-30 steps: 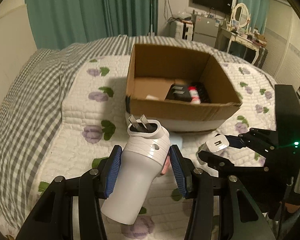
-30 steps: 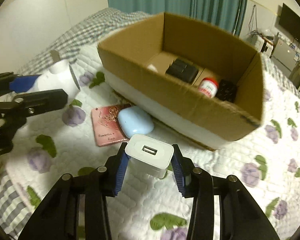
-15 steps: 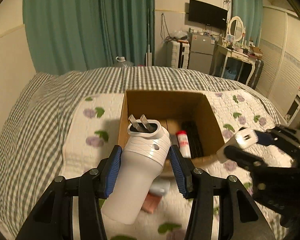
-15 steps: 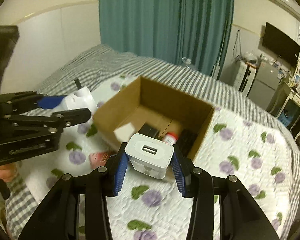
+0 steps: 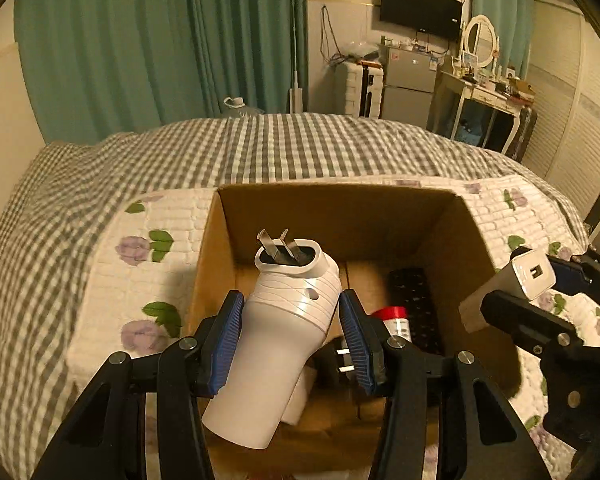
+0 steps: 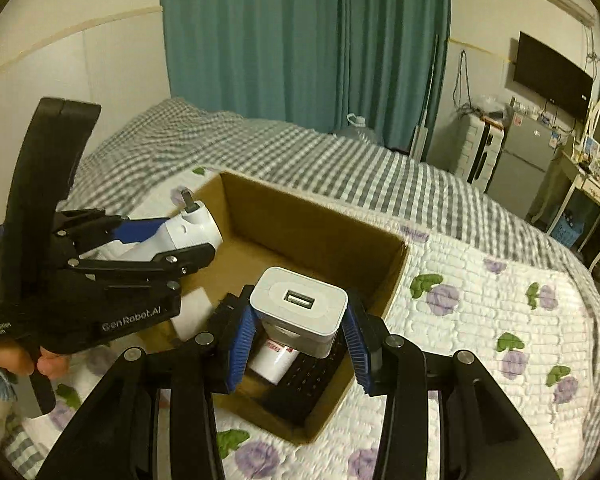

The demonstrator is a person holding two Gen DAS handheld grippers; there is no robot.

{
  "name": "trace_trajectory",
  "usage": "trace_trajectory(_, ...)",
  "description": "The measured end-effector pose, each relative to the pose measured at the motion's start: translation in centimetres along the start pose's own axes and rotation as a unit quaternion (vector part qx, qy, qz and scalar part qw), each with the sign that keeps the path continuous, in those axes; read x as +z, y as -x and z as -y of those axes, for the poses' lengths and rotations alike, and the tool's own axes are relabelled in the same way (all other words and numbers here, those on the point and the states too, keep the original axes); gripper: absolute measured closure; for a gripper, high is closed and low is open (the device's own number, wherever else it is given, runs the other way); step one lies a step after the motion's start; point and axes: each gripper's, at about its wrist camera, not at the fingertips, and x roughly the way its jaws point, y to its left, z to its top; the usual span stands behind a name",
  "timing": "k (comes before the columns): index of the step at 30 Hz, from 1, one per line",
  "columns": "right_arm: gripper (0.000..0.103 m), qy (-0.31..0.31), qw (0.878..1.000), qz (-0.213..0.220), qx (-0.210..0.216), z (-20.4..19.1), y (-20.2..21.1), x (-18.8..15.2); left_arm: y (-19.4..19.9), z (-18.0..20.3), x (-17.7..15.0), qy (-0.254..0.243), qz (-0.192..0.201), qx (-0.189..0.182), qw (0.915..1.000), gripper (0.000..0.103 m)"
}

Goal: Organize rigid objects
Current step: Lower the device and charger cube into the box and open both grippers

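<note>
two items are held over the cardboard box (image 5: 340, 216), not yet released: in the left wrist view the left gripper (image 5: 292, 340) is clamped on a white plug adapter (image 5: 284, 332), with a red-capped bottle (image 5: 394, 320) and black items already boxed. in the right wrist view the right gripper (image 6: 298, 338) is clamped on a white usb charger (image 6: 300, 304) above the box interior, its usb port shown face-on, and a hand (image 6: 24, 360) on the left tool is seen only here.

Left gripper (image 5: 292, 336): matte black linkage arms, silver round screws at pivots, ribbed blue pads (image 5: 228, 340) on fingers. Right gripper (image 6: 298, 342): same black frame, blue ribbed pads (image 6: 242, 340), silver screws. Left unit body at 9 o'clock in right wrist view: white "GenRobot.AI" lettering, tall black slab upright. Bare-skinned hand (image 6: 24, 362) at 8 o'clock, pale blue cuff edge.
</note>
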Motion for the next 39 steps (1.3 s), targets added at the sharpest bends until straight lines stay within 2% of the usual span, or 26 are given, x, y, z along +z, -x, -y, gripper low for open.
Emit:
trace_trajectory(7,0.062,-0.011,1.0,-0.012,0.007,0.8,-2.8,-0.9,-2.2,0.0,0.1,-0.006,-0.006,-0.006,0.9999,0.053)
trace_trajectory(12,0.062,-0.013,1.0,-0.015,0.006,0.8,-2.7,-1.1,-2.3,-0.2,0.2,0.004,-0.013,-0.003,0.9999,0.047)
trace_trajectory(17,0.061,-0.011,1.0,-0.016,0.0,0.7,-1.6,-0.9,-0.9,0.0,0.5,0.006,-0.011,0.007,0.9999,0.039)
trace_trajectory(22,0.061,-0.011,1.0,-0.016,-0.008,0.8,-1.1,-0.3,1.3,-0.5,0.6,0.015,0.002,0.01,0.9998,0.039)
trace_trajectory(31,0.061,0.001,0.998,-0.05,-0.026,0.4,-4.6,1.6,4.0,-2.4,-1.1,0.021,0.025,0.018,0.9993,0.038)
trace_trajectory(35,0.06,-0.005,0.998,-0.059,-0.032,0.2,-5.9,2.1,4.8,-3.2,-1.8,0.025,0.018,0.027,0.9992,0.038)
trace_trajectory(36,0.057,-0.009,0.998,-0.06,-0.034,0.2,-6.0,2.1,5.0,-3.3,-2.0,0.023,0.017,0.029,0.9992,0.038)
trace_trajectory(38,0.029,-0.02,0.998,-0.05,-0.039,0.3,-5.6,2.1,5.4,-3.6,-2.4,0.021,0.016,0.038,0.9989,0.038)
trace_trajectory(39,0.028,-0.026,0.998,-0.043,-0.041,0.3,-5.1,2.1,5.8,-3.6,-2.6,0.021,0.016,0.038,0.9989,0.038)
